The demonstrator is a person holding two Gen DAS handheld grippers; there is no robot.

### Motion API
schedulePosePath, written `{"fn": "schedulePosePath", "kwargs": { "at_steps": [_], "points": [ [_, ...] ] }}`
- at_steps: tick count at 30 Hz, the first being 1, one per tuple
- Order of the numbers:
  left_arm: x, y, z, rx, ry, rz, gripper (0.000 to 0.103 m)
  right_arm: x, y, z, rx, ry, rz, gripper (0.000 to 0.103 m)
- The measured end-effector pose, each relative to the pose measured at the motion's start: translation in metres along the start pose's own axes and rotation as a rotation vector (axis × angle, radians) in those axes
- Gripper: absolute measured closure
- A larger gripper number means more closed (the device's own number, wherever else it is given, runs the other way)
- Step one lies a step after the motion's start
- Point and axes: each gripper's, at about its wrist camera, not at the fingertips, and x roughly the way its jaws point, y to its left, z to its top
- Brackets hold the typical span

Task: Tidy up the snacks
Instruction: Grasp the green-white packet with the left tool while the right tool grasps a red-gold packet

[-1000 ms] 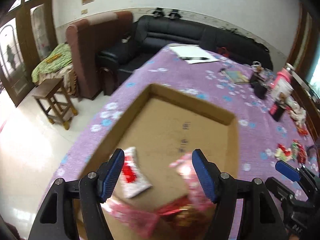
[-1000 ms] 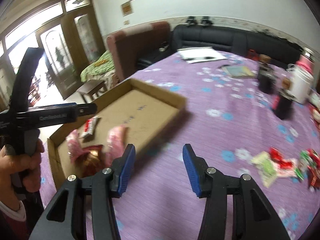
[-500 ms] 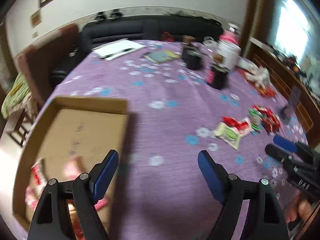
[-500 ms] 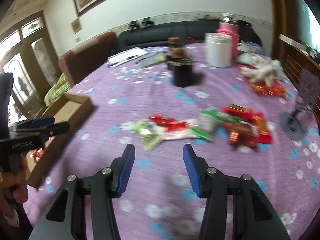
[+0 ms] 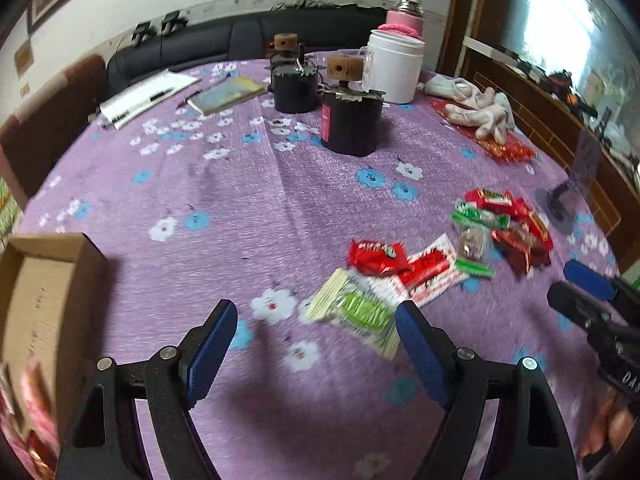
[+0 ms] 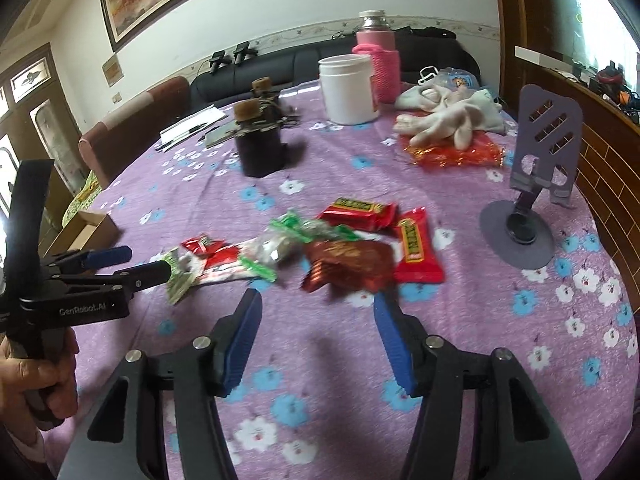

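Observation:
Loose snack packets lie on the purple flowered tablecloth (image 5: 224, 208). A green-and-white packet (image 5: 352, 312) sits just ahead of my left gripper (image 5: 316, 316), partly between its wide-open fingertips and untouched. Behind it lie a red packet (image 5: 376, 258) and a red-and-white one (image 5: 428, 272). My right gripper (image 6: 317, 304) hovers just short of a brown foil packet (image 6: 348, 264); its jaws are opening with nothing between them. Red bars (image 6: 416, 246) and green packets (image 6: 296, 228) lie around it. The cardboard box (image 5: 40, 280) at the left holds pink packets (image 5: 24, 412).
Two dark jars with cork tops (image 5: 350, 124) stand mid-table, with a white tub (image 5: 396, 66) and a pink flask (image 6: 378, 64) behind. White gloves (image 6: 444, 120) lie on a red bag. A purple phone stand (image 6: 532, 184) is at the right, papers (image 5: 144, 96) at the far left.
Both grippers swung right, away from the cardboard box and over to the snack pile. The left jaws widened over the box; the pink packet between them stayed in it. The right jaws have spread wider.

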Motion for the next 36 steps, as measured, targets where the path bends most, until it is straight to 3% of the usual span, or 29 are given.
{"fn": "schedulePosePath", "kwargs": {
  "at_steps": [6, 11, 17, 20, 23, 27, 36],
  "points": [
    [0.021, -0.005, 0.001, -0.077, 0.049, -0.004, 0.018, 0.011, -0.012, 0.011, -0.015, 0.000, -0.008, 0.046],
    [0.026, -0.019, -0.002, -0.019, 0.027, 0.077, 0.018, 0.028, -0.003, 0.022, -0.103, 0.011, 0.017, 0.046],
    [0.028, -0.013, -0.001, 0.027, 0.013, 0.066, 0.018, 0.055, -0.003, 0.024, -0.186, 0.080, -0.018, 0.042],
    [0.024, -0.008, -0.001, 0.049, 0.008, 0.064, 0.032, 0.054, -0.003, 0.024, -0.200, 0.081, -0.023, 0.042],
    [0.020, -0.001, -0.001, 0.075, 0.009, 0.044, 0.057, 0.052, -0.003, 0.021, -0.208, 0.092, -0.015, 0.042],
    [0.016, 0.005, -0.002, 0.097, 0.019, 0.002, 0.076, 0.049, -0.002, 0.019, -0.207, 0.086, -0.011, 0.044],
    [0.005, 0.015, -0.015, 0.066, 0.013, -0.095, 0.077, 0.037, -0.003, 0.016, -0.183, 0.067, 0.004, 0.057]
  ]
}}
